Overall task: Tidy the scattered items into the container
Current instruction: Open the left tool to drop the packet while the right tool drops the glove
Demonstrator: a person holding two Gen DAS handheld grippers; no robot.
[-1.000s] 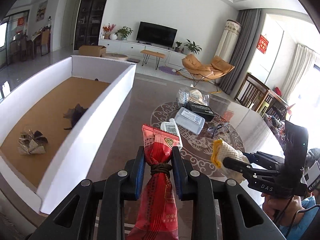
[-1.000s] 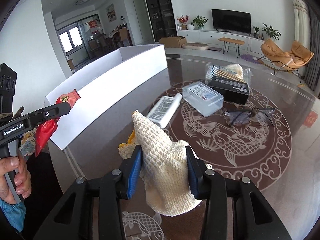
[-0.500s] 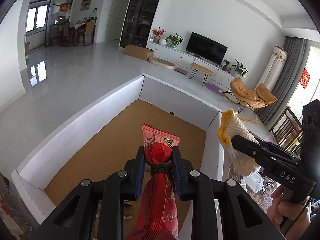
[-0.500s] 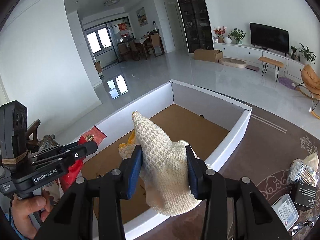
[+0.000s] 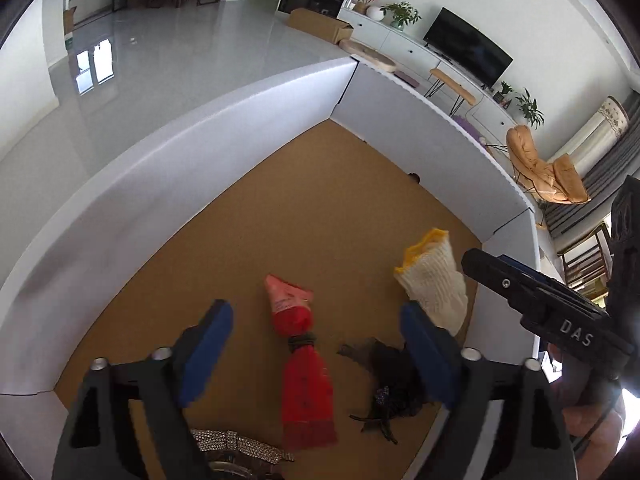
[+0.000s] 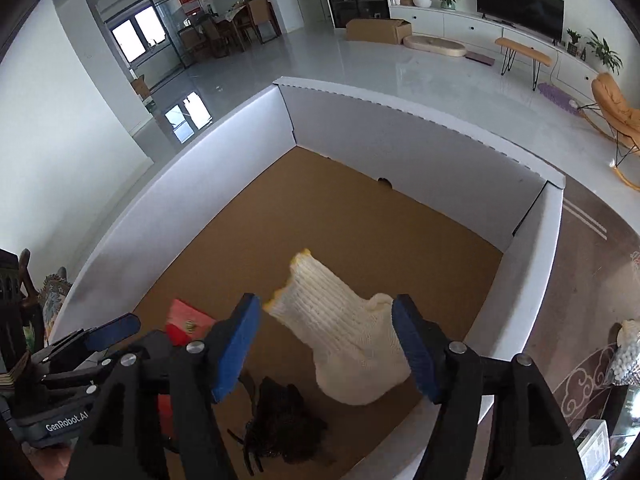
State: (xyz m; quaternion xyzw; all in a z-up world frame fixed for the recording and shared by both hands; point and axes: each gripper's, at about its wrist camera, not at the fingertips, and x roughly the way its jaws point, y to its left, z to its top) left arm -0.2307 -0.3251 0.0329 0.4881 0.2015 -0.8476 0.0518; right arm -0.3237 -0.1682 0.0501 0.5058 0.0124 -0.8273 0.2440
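The left hand-held gripper (image 5: 316, 354) hangs over the box (image 5: 224, 108) with its blue pads spread wide; its jaws have just been opening, and the red packet (image 5: 302, 376), tied at the middle with a dark band, lies loose between and beyond them, touched by neither pad. The right hand-held gripper (image 6: 326, 344) has also just been opening: the cream knitted glove (image 6: 344, 340) with a yellow cuff sits in the gap, clear of the left pad, while its far edge meets or passes behind the right pad; contact cannot be told.

Only the left wrist view shows a sparkly strap (image 5: 236, 442) at the near end of the box's brown floor. Both views show a dark tangled thing (image 6: 286, 416) on that floor. Only the right wrist view shows the tabletop (image 6: 592, 264) beside the box, with a bag of cotton swabs (image 6: 626, 354) and a clear case (image 6: 598, 446) on it.
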